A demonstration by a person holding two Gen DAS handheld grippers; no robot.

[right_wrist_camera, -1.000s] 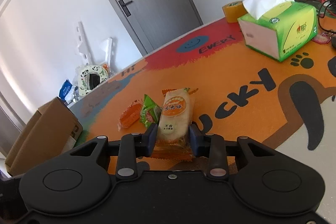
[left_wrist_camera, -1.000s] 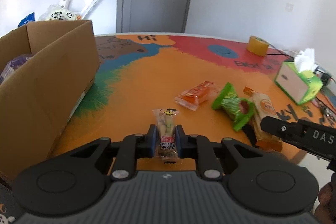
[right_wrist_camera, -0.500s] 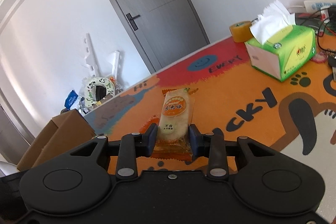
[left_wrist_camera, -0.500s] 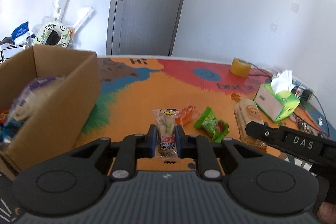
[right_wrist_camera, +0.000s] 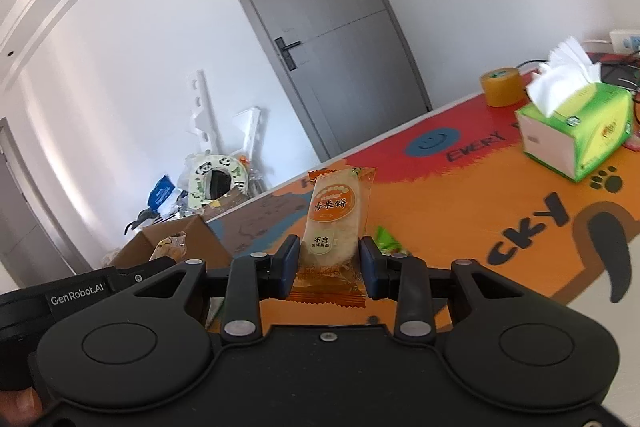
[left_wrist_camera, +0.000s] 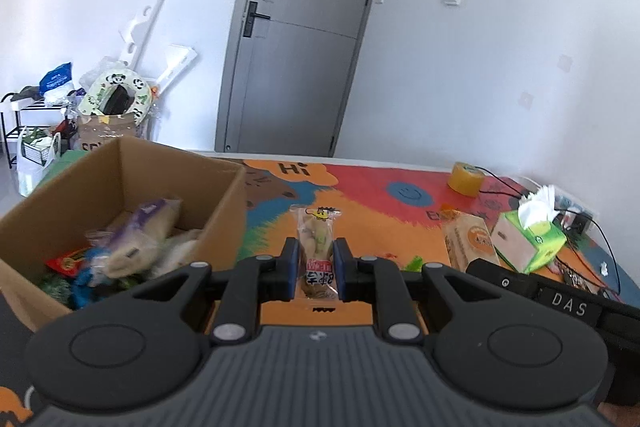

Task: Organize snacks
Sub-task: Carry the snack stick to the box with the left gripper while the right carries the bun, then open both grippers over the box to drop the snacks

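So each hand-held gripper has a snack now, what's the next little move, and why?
Probably carry the left hand-held gripper leftward over the box and let go there. It is shut on a clear-wrapped snack, and the open box beside it already holds snacks. The right hand-held gripper, gripping the rice cracker, could follow.

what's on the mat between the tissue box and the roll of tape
Nothing: in the right wrist view the stretch of mat between the tissue box and the roll of tape is bare, showing only printed red and lettering.
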